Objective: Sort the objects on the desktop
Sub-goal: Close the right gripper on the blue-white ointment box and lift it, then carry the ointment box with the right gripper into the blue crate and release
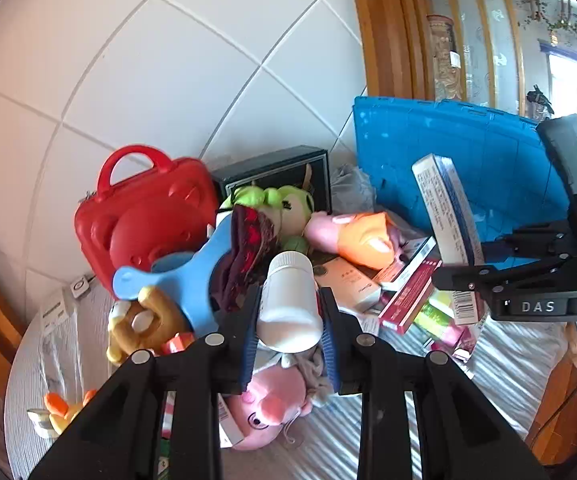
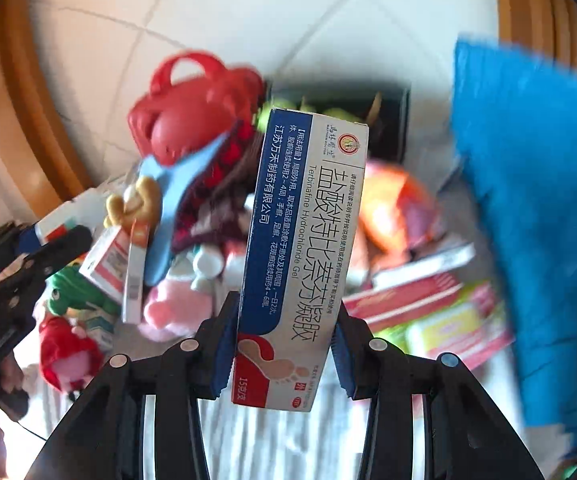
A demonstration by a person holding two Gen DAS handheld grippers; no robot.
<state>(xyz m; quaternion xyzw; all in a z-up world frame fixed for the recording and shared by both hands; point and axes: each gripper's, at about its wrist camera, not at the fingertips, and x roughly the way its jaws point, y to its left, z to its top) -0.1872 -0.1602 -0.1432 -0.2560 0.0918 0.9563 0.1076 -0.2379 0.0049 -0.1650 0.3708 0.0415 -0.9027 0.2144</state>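
A red toy case (image 1: 144, 216) stands at left of the cluttered counter (image 1: 508, 364); the left tongs (image 1: 288, 320) pinch a white bottle (image 1: 289, 304) above plush toys, while the right tongs (image 2: 284, 340) clamp a medicine box (image 2: 300, 256) beside a blue crate (image 1: 468, 168).

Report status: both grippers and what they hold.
Left gripper shut on bottle. Right gripper shut on box. Both lifted over toy pile.

Plastic, printed card, plush and striped cloth are seen.
A smooth, slightly glossy finish is shown by the white plastic bottle (image 1: 290, 300); matt printed card by the blue-and-white carton (image 2: 300, 248); hard gloss by the red plastic case (image 1: 144, 216); soft nap by the pink plush toy (image 1: 272, 408); fine ribbing by the grey striped tablecloth (image 1: 500, 364).
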